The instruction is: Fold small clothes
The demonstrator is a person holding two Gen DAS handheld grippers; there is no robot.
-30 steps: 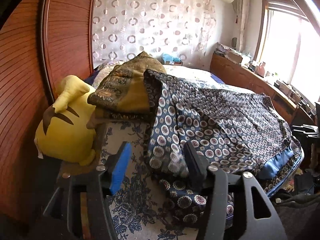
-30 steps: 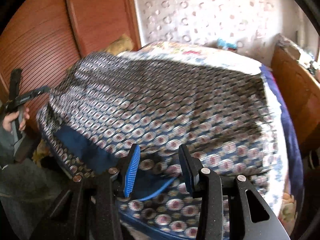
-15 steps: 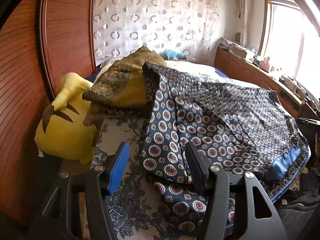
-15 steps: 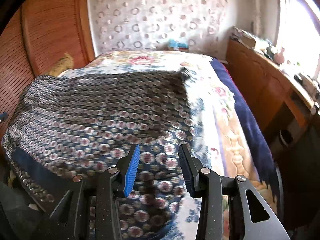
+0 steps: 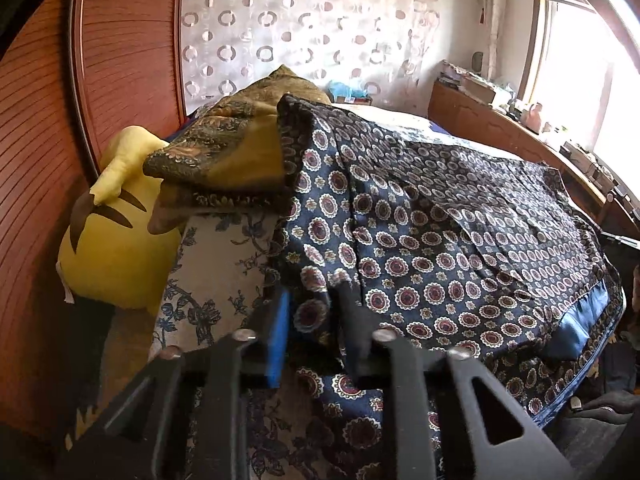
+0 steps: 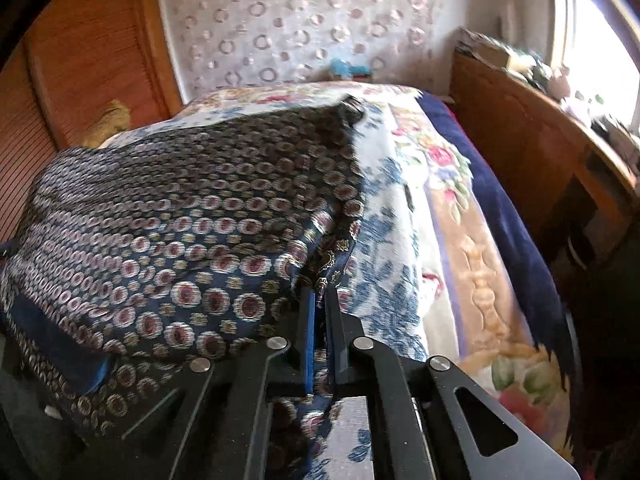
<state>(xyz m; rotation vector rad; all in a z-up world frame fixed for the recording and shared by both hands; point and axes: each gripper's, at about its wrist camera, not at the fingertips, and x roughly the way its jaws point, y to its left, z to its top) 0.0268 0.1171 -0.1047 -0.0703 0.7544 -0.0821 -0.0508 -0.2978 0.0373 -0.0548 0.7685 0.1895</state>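
Note:
A dark blue garment (image 5: 440,240) printed with round medallions lies spread over the bed, with a plain blue band along its near edge. In the left wrist view my left gripper (image 5: 314,320) is closing its jaws on the garment's near left corner, with bunched fabric pinched between the pads. In the right wrist view the same garment (image 6: 180,220) covers the left half of the bed. My right gripper (image 6: 320,308) is shut on its near right edge, a thin fold of cloth caught between the pads.
A yellow plush toy (image 5: 116,248) and a gold-brown patterned cloth (image 5: 240,148) sit at the bed's left, against a wooden wardrobe (image 5: 80,100). The floral bedspread (image 6: 400,240) shows right of the garment. A wooden cabinet (image 6: 520,140) runs along the right under a bright window.
Both grippers went from open to closed on the garment's near edge. The right gripper swung right from the middle of the hem to the right edge; the left dropped onto the left corner.

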